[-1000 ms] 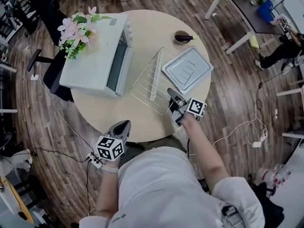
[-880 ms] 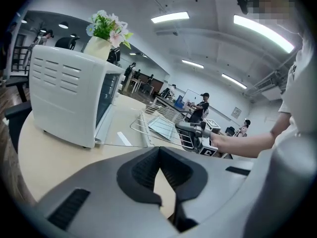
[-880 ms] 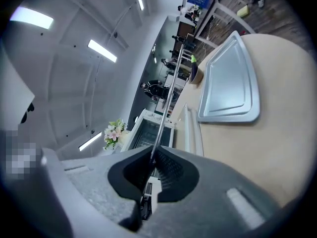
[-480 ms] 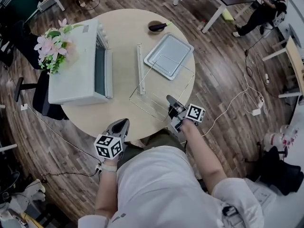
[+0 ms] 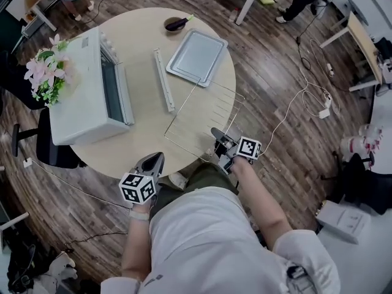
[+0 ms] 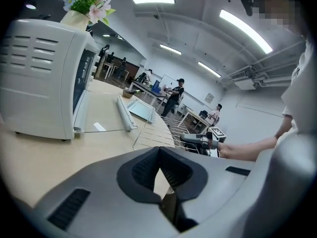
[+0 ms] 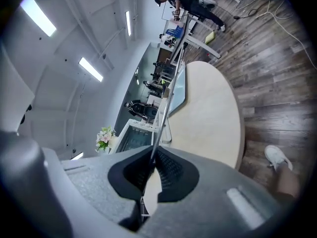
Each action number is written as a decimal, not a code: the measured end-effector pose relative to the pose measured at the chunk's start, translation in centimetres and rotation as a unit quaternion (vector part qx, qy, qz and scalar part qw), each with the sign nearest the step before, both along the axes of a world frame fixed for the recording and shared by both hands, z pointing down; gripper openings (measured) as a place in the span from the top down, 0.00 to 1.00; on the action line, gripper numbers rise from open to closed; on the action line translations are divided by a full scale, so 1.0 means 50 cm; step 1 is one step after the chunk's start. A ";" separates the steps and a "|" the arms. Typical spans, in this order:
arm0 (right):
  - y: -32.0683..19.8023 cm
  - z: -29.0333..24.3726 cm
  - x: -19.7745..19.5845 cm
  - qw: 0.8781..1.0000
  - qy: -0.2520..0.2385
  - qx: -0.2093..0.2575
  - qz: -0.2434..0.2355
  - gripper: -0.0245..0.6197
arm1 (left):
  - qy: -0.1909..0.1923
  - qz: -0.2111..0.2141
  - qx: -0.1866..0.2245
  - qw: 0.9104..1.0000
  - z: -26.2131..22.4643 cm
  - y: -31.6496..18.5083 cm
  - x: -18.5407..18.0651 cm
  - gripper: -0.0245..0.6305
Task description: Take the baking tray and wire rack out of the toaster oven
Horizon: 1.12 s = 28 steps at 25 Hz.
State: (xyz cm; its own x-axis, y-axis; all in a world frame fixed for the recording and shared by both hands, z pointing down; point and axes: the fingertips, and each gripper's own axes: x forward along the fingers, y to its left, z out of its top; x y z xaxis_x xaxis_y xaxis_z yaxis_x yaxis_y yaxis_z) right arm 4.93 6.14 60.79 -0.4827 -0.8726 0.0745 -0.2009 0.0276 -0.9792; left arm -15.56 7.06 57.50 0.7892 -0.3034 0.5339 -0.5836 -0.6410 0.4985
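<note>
The silver baking tray [image 5: 196,57] lies flat on the far side of the round table [image 5: 138,133], and shows small in the left gripper view [image 6: 143,110]. The wire rack [image 5: 202,118] lies nearer, its right corner past the table's edge. My right gripper [image 5: 216,135] is shut on the rack's near edge wire, which runs up out of the jaws [image 7: 168,93]. My left gripper [image 5: 155,160] is shut and empty by the table's near rim, apart from the rack [image 6: 158,135]. The white toaster oven [image 5: 82,97] stands at the left, door open.
The oven's glass door lies flat with its white handle bar [image 5: 163,80] toward the tray. Flowers [image 5: 46,69] sit on the oven. A small bowl [image 5: 176,24] stands at the table's far edge. A chair [image 5: 52,149] is at the left; cables [image 5: 306,100] cross the floor.
My right gripper has drawn the wire rack toward me and to the right, off the baking tray; its corner now hangs past the table's edge. The left gripper has shifted slightly.
</note>
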 end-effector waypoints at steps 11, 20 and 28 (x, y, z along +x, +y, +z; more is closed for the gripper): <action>0.068 0.092 -0.009 0.996 0.040 -0.079 -0.006 0.95 | -0.003 0.020 -0.010 1.000 0.015 0.031 0.001 0.96; 0.048 0.158 -0.018 0.988 0.093 -0.125 -0.015 0.95 | -0.004 0.000 -0.017 1.000 0.023 0.035 -0.014 0.96; 0.030 0.205 -0.029 0.975 0.142 -0.169 -0.017 0.91 | -0.002 -0.016 -0.022 1.000 0.029 0.039 -0.017 0.96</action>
State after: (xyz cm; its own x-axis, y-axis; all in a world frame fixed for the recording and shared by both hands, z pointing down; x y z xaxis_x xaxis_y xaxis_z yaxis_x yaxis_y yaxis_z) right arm 3.48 7.62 71.04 -0.4284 -0.7592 0.4900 -0.4694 -0.2764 -0.8386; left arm -16.43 9.01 58.97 0.7781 -0.3039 0.5497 -0.6045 -0.5999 0.5241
